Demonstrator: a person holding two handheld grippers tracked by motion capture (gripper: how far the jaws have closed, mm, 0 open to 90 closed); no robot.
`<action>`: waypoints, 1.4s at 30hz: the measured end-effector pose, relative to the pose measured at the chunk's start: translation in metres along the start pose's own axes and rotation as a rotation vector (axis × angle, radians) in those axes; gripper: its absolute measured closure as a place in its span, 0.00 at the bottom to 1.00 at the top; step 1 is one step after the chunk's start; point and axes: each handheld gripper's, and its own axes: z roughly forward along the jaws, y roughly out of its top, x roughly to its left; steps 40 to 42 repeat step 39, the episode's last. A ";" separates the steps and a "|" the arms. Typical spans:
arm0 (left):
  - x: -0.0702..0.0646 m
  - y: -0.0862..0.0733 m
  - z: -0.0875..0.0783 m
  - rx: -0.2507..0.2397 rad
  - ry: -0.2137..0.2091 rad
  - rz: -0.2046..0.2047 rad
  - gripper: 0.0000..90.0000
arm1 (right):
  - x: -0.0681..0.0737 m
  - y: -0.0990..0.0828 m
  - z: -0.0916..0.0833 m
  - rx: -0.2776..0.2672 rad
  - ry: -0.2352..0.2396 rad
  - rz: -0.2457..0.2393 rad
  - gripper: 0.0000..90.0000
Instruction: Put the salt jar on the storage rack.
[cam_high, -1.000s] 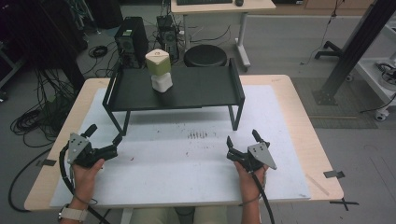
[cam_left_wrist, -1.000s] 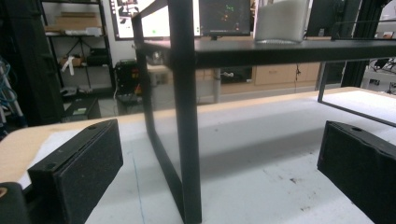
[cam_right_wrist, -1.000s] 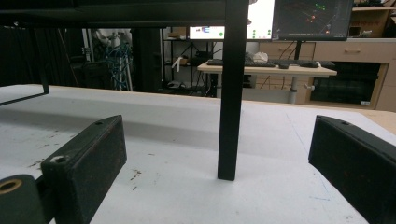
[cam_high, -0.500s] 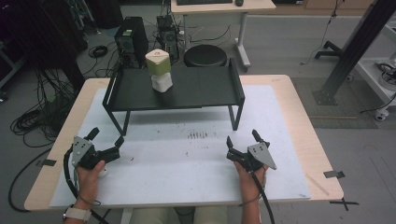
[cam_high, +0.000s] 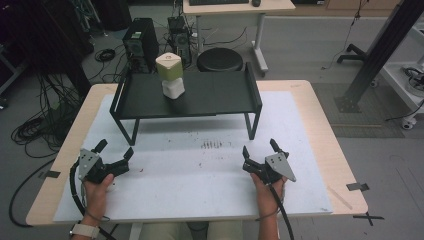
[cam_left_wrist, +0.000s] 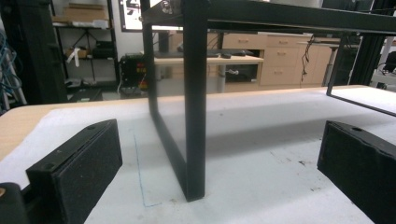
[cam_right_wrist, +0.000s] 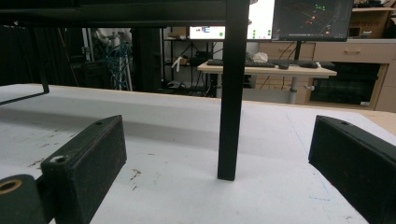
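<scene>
Left gripper (cam_high: 114, 152) is held low over the white mat (cam_high: 200, 190), jaws spread wide, nothing between them but air and mat. Right gripper (cam_high: 259, 150) is held the same way, jaws released and apart, nothing gripped. Both are seen near the person's edge of the table (cam_high: 320, 120), well apart from each other, with bare mat between them. The black raised tray (cam_high: 220, 95) is stood ahead of both jaw pairs on thin black legs; open room is left under its deck. In the left gripper view the tray's near left leg (cam_left_wrist: 195, 116) is framed between the jaws, closer to the left one, well ahead of the tips, with clear mat on both sides of it; a faint blue line (cam_left_wrist: 139, 172) is drawn on the mat just left of the leg foot. In the right gripper view the near right leg (cam_right_wrist: 232, 93) is seen roughly centred between the jaws, foot planted on the mat ahead of the tips, gaps left on either side. The stacked blocks, a pale green block (cam_high: 169, 66) on a white block (cam_high: 173, 89), are found on the tray deck, far ahead of and above both jaw pairs, nearer the left gripper's side, apart from the tray's raised rim. Small dark marks (cam_high: 214, 145) are seen on the mat between the grippers and the tray.
</scene>
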 end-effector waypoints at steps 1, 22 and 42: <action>0.000 0.000 -0.001 -0.006 0.003 0.004 0.00 | 0.000 0.000 0.000 -0.001 0.000 -0.001 0.05; -0.001 -0.002 -0.003 -0.028 0.016 0.006 0.00 | 0.000 0.000 0.000 -0.002 -0.006 0.002 0.05; -0.002 -0.002 -0.003 -0.034 0.018 0.007 0.01 | 0.000 0.000 -0.001 -0.004 -0.004 0.003 0.05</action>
